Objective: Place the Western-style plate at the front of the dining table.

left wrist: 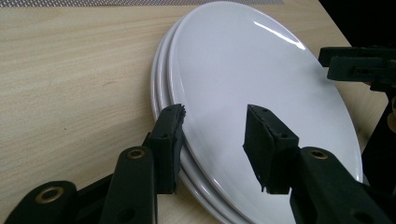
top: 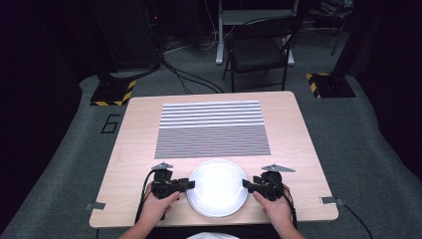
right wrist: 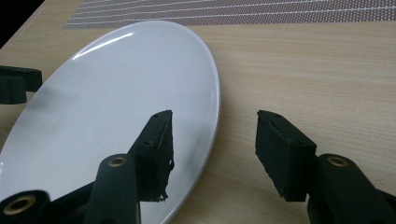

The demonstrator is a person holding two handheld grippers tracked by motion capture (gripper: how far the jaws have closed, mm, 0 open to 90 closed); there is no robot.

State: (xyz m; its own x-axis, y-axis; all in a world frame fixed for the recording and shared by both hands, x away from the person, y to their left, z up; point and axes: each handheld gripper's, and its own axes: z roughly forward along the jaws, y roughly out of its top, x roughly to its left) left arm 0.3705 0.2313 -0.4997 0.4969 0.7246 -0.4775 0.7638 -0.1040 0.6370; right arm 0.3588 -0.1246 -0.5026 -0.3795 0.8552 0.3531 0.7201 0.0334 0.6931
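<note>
A stack of white plates point(top: 217, 186) lies at the table's near edge, between my two grippers. In the left gripper view the top plate point(left wrist: 243, 70) sits slightly off the lower plates point(left wrist: 158, 88). My left gripper point(left wrist: 215, 112) straddles the stack's left rim, one jaw against the outer edge and the other on the top plate's face, gripping it. My right gripper point(right wrist: 215, 116) stands open astride the right rim of the plate point(right wrist: 116, 102), one jaw over the plate and one over bare wood. In the high view the left gripper point(top: 190, 184) and right gripper point(top: 246, 184) point inward at the plates.
A striped grey placemat point(top: 213, 129) covers the middle of the wooden table point(top: 139, 149) beyond the plates. A folding chair point(top: 259, 50) stands on the floor behind the table. The table's front edge runs just below the plates and both hands.
</note>
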